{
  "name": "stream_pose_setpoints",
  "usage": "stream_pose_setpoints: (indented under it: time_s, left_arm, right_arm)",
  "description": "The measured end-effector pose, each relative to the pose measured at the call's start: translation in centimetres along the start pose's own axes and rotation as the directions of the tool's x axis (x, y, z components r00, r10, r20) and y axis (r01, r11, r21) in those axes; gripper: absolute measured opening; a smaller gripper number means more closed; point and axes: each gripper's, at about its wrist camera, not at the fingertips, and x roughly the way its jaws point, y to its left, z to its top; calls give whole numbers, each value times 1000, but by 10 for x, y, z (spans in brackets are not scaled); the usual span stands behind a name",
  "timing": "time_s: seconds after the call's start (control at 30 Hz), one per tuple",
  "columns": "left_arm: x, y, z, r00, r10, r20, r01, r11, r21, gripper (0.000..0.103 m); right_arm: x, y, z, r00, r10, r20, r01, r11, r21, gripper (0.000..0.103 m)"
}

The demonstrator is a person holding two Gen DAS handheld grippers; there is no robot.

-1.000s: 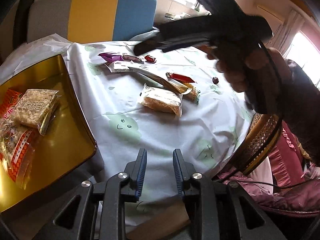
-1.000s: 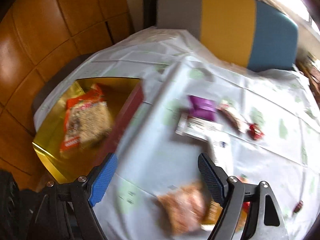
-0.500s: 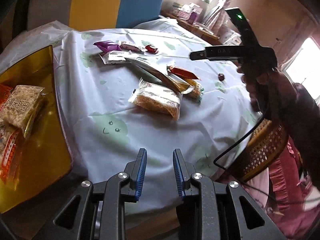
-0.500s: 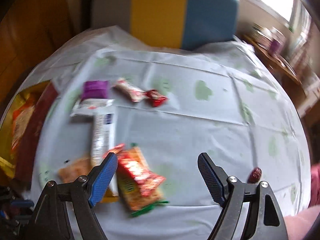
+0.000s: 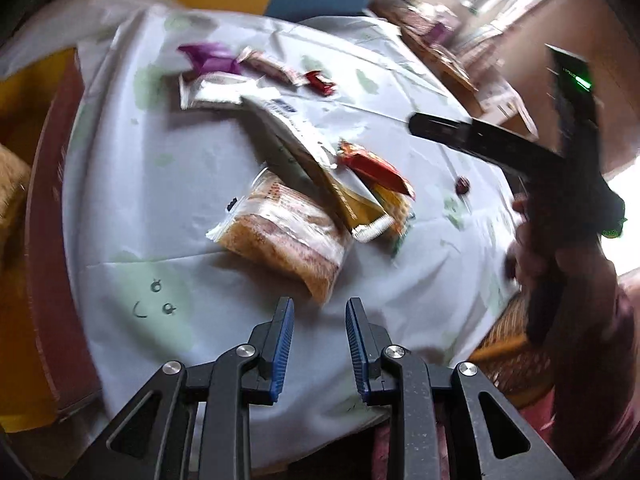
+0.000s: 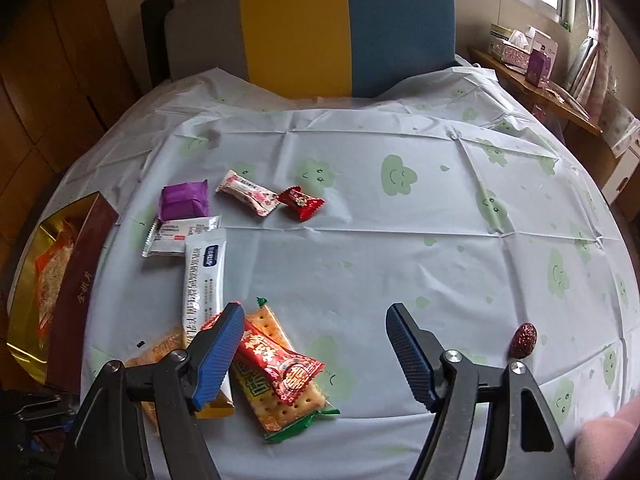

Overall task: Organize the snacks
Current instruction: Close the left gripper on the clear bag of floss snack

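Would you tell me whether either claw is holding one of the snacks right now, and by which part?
Nothing is held. The left claw is empty, jaws narrowly apart above the tablecloth; the right claw hangs open over the red packet, having just been closing.

Both wrist views look steeply down, close over the table (image 6: 400, 248) — sharing the snack pile (image 5: 320, 200).

A red foil snack packet (image 6: 280, 364) is laid on an orange cracker pack (image 6: 280, 400). A long white sachet (image 6: 204, 276) is found to their left, and a small dark-red dried date (image 6: 523, 340) well to the right.
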Motion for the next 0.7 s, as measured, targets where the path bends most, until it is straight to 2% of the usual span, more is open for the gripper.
stream_pose_setpoints:
  time_s: [0.3,0.4,0.5,0.57,0.63,0.7]
  left_arm:
    - [18,13,27,999,49,6,-48,991,-125,29]
    - [20,12,40,994,102,29,-98,988,-118,30]
    - [20,14,50,994,112,15,-109,984,-141,31]
    - [19,19,53,987,158,13,-153,972,-181,43]
    - [20,23,58,982,189,-8,-186,960,-211,47]
    - [21,19,61,982,186,-17,-185,958,-220,47]
  right_arm:
    - [-4,1,2,1000,20,21,-20,1000,5,75]
    - [-4,2,2,1000,13,27,-13,1000,0,75]
    - [-5,1,2,1000,14,29,-14,1000,2,75]
    - [-6,0,3,999,20,32,-20,1000,9,75]
    - [-7,-1,4,999,23,37,-23,1000,14,75]
    - [-7,-2,5,999,25,40,-25,1000,18,75]
